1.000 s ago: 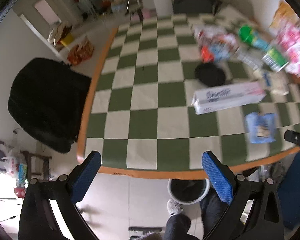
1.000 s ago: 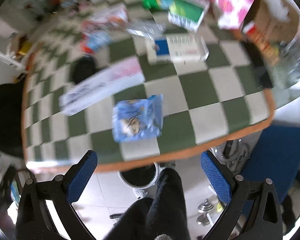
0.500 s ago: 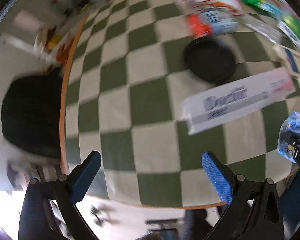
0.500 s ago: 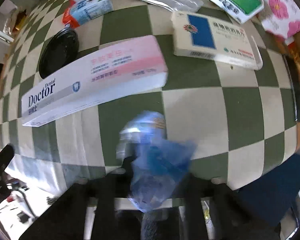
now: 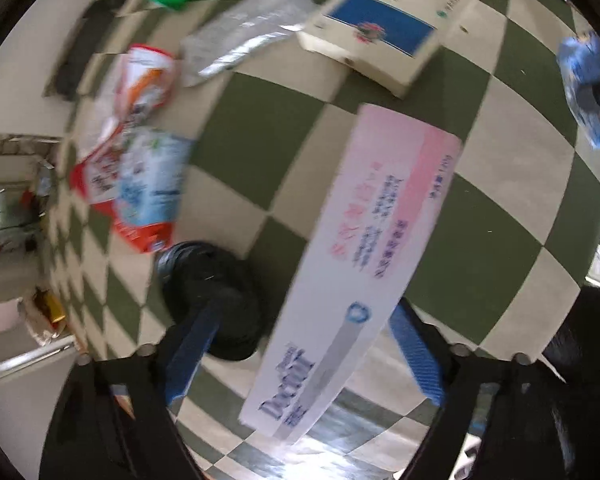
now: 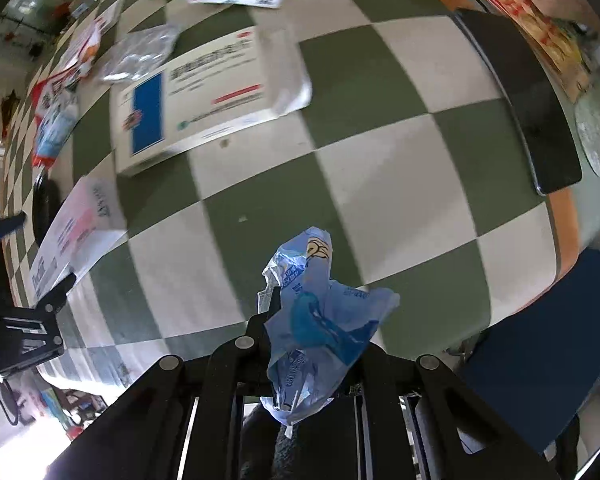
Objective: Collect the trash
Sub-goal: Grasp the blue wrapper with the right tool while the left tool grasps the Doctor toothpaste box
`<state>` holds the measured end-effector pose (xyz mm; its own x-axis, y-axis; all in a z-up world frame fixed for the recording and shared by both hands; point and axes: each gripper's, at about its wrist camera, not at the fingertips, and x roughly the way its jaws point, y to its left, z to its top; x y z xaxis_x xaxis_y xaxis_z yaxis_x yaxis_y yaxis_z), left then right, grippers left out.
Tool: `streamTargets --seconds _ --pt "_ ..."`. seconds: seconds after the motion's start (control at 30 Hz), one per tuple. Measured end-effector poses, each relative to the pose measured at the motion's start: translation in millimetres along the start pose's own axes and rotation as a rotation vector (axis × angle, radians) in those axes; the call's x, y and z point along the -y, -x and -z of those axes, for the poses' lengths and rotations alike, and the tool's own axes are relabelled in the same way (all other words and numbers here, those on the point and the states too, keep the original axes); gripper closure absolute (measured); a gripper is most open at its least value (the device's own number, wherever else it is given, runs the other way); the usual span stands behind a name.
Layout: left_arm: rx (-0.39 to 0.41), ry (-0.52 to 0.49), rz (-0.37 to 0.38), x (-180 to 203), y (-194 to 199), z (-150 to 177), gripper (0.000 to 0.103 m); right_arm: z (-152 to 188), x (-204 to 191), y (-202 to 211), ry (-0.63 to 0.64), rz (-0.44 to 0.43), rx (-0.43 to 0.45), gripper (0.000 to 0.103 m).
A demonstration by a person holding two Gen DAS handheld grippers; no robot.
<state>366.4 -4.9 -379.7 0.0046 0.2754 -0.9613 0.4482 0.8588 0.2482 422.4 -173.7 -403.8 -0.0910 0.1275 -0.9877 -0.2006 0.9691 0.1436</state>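
Your right gripper (image 6: 300,320) had pinched the blue wrapper (image 6: 320,312) up. Your left gripper (image 5: 300,344) was closing astride the toothpaste box (image 5: 364,264); you needed it square across that box.

A table (image 6: 380,152) covered in green-and-cream checks with an orange rim is carrying a long toothpaste box (image 5: 360,264), a black round lid (image 5: 208,280), a blue-and-white medicine box (image 6: 204,96), a silver foil wrapper (image 5: 252,28) and red-and-blue snack packets (image 5: 140,184).
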Motion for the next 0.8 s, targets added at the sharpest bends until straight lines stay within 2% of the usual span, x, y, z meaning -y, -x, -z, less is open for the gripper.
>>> streamTargets --seconds 0.03,0.07,0.17,0.23,0.27,0.3,0.37,0.43,0.47,0.53,0.63,0.7,0.8 --pt "-0.009 -0.009 0.028 3.1 -1.5 -0.5 0.036 -1.3 2.3 -3.4 -0.005 -0.005 -0.005 0.09" --pt "-0.015 -0.011 0.049 5.7 -3.4 -2.8 0.048 -2.8 3.9 -7.6 -0.01 -0.015 -0.013 0.09" --pt "-0.023 0.007 0.033 11.3 -2.0 -1.5 0.048 -4.8 8.1 -15.5 -0.006 -0.025 -0.019 0.09" --pt "-0.055 0.131 0.08 6.1 -1.0 3.3 0.048 -8.7 18.4 -9.5 -0.004 -0.031 -0.021 0.09" --pt "-0.087 0.256 0.124 -0.5 -0.4 8.9 0.048 -9.9 18.5 -11.6 -0.008 -0.036 -0.023 0.09" --pt "-0.104 0.334 0.16 -4.9 0.1 13.5 0.048 -14.8 28.4 -11.3 -0.012 -0.042 -0.026 0.09" --pt "-0.15 0.562 0.276 -15.0 -1.3 28.7 0.048 -13.5 38.5 -10.5 -0.016 -0.052 -0.03 0.09" --pt "-0.154 0.736 0.36 -18.6 -3.3 43.3 0.048 -16.1 48.0 -13.7 -0.011 -0.055 -0.03 0.09" --pt "-0.151 0.782 0.366 -18.2 -4.8 47.5 0.048 -17.5 48.4 -16.6 -0.007 -0.052 -0.03 0.09" --pt "-0.144 0.802 0.359 -13.4 -8.5 49.4 0.047 -18.6 48.8 -17.8 0.003 -0.045 -0.032 0.09" --pt "-0.158 0.768 0.318 0.7 -13.4 50.4 0.046 -12.9 46.0 -16.7 0.022 -0.03 -0.034 0.088" --pt "-0.125 0.75 0.277 6.8 -7.5 50.1 0.052 -3.8 24.9 -19.4 0.038 -0.021 -0.035 0.086" --pt "-0.095 0.741 0.237 27.8 1.7 37.6 0.054 0.6 16.3 -17.6 0.057 -0.006 -0.026 0.086"
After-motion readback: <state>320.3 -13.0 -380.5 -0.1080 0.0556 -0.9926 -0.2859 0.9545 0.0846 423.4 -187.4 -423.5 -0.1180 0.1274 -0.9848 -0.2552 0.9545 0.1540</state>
